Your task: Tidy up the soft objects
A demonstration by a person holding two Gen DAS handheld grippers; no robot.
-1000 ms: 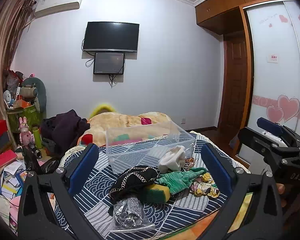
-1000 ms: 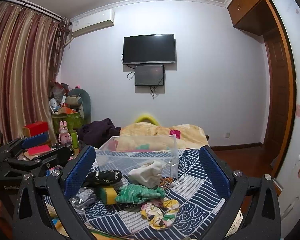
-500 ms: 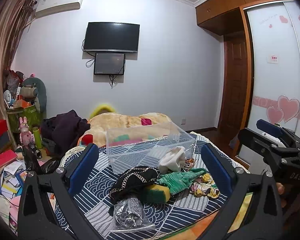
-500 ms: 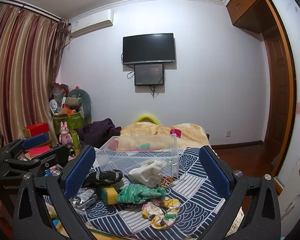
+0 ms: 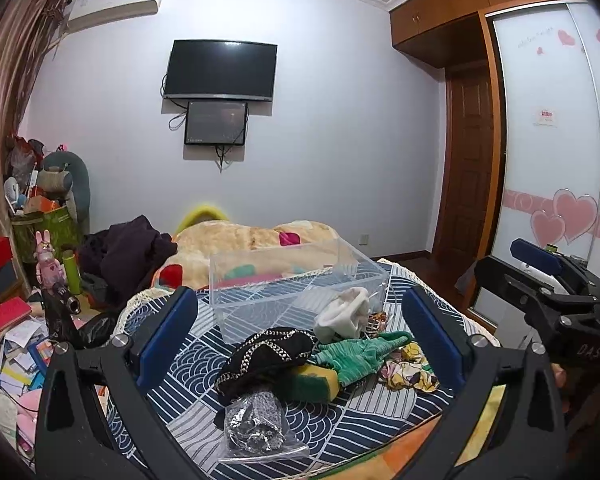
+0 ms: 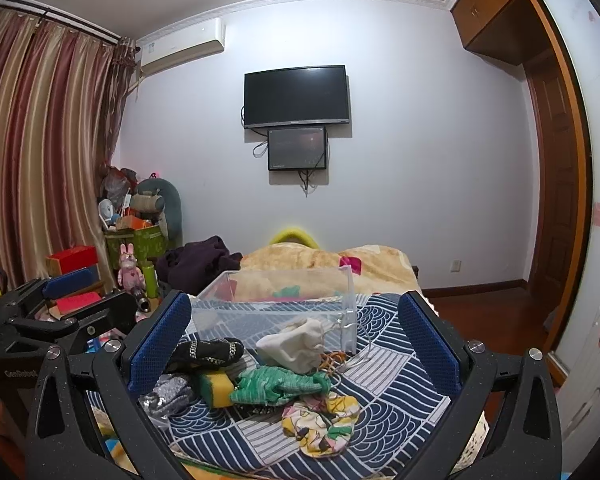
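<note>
Two hand-held grippers [image 5: 300, 336] [image 6: 294, 340] wide open, empty, sponge [image 5: 316, 380] half-hidden under black cloth [image 5: 268, 356]

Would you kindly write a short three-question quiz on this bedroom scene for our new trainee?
1. True or false: the clear plastic bin already holds the green cloth.
2. Multiple choice: the white cloth lies A) inside the bin, B) just in front of the bin, C) on the floor.
3. Fill in: both the left claw and the right claw are ____ and hold nothing.

Key: 1 false; 2 B; 3 open.
</note>
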